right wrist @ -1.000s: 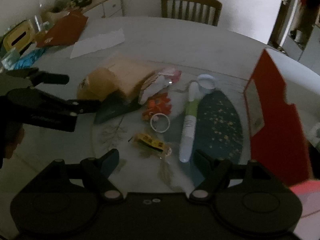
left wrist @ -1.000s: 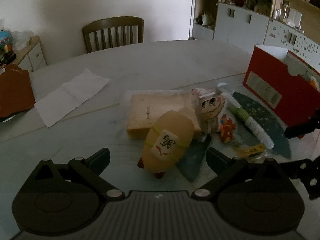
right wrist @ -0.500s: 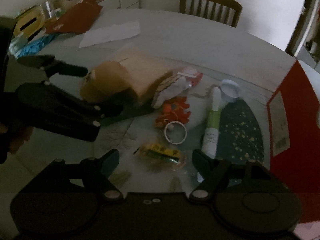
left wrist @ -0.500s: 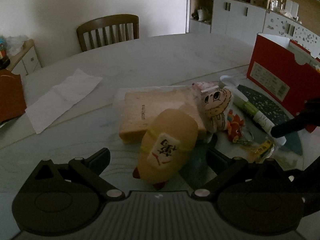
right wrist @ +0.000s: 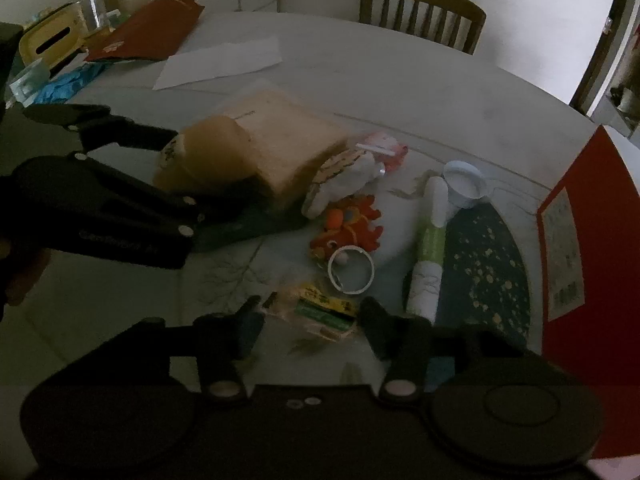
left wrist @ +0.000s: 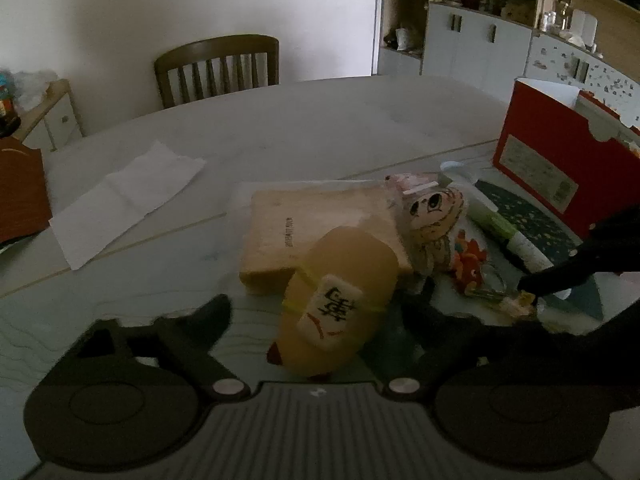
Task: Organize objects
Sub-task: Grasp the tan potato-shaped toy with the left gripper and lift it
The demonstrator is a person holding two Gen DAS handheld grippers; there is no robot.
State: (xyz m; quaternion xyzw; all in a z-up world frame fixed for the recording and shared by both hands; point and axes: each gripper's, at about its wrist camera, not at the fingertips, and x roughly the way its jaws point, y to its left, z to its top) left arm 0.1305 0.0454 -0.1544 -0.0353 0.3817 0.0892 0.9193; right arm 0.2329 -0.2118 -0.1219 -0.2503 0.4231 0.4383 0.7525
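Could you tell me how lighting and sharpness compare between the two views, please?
Left wrist view: dim table, bright wall behind; the bun toy is sharp, edges bowed by fisheye. Right wrist view: darker, the left tool and snack packet smeared.

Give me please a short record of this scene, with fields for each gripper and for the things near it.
left gripper: jaws closing around the yellow plush toy
right gripper: jaws closing around the small yellow packet
behind toy: tan block
near packet: white ring, orange toy, green-white tube
right edge: red box
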